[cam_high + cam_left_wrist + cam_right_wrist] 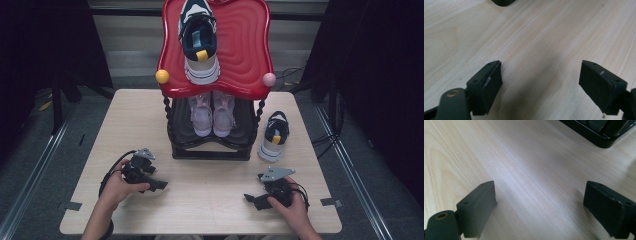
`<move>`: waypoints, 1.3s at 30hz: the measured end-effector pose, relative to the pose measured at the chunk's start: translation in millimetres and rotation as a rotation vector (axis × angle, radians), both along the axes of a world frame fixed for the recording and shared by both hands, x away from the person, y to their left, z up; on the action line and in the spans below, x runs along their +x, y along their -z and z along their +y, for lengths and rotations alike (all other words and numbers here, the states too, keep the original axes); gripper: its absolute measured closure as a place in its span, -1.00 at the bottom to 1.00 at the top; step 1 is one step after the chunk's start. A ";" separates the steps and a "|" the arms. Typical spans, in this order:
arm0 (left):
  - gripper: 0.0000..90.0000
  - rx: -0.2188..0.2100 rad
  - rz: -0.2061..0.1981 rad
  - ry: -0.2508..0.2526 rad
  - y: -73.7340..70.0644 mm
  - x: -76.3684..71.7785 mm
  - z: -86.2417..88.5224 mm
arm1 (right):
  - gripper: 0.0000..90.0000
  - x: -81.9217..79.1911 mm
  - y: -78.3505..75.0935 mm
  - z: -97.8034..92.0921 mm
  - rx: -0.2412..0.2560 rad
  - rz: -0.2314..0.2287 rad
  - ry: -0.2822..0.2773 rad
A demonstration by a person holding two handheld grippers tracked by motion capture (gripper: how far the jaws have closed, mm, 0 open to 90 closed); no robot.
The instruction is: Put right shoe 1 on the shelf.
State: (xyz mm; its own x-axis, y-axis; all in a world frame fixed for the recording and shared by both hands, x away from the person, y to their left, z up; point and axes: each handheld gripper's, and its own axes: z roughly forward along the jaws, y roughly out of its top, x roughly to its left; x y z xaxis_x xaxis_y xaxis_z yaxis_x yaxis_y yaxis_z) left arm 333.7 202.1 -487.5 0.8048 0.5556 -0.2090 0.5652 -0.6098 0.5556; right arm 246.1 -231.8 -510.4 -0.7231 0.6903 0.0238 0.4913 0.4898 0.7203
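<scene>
Pale wood grain covers the table (210, 185), on which both grippers are rested near the person's edge. The left gripper (159, 184) is held in the left hand (117, 187) at the near left, its jaws spread wide and pointed toward the middle of the table; in the left gripper view (540, 80) nothing is held between the jaws, and bare tabletop is seen in the gap. The right gripper (250, 198) is held in the right hand (292, 207) at the near right, its jaws likewise spread wide and empty, as is confirmed in the right gripper view (539, 207), where a corner of the black rack base (599, 132) is seen at the upper right. A two-tier shoe rack (210, 145) is placed at the far middle of the table, with a red top shelf (245, 45) on which one navy and white sneaker (200, 42) is set. A pair of pale pink shoes (212, 115) is kept on the lower black shelf. The matching navy and white sneaker (273, 136) is stood on the table just beside the rack's right post, well apart from both grippers, nearer the right one.
</scene>
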 end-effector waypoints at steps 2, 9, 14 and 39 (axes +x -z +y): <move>-0.64 -0.012 -0.016 -0.010 1.6 -2.2 -0.2 | -0.77 0.0 0.0 0.0 0.000 -0.001 -0.001; -0.67 -0.005 -0.112 0.000 7.1 -7.2 -0.3 | -0.77 0.0 0.1 0.0 0.000 -0.001 -0.001; -0.71 -0.019 -0.148 -0.026 10.6 -9.8 -1.3 | -0.77 0.0 0.0 0.0 0.000 0.000 0.000; -0.95 -0.037 -0.240 -0.005 21.4 -19.7 -4.6 | -0.77 -0.1 0.0 0.2 0.001 0.001 0.002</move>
State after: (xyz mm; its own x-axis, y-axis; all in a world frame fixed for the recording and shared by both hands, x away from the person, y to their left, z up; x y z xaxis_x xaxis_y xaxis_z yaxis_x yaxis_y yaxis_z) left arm 314.0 197.5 -508.9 0.8309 0.5555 -0.0326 0.4177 -0.5840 0.6961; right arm 246.0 -231.6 -510.5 -0.7220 0.6915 0.0248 0.4927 0.4886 0.7201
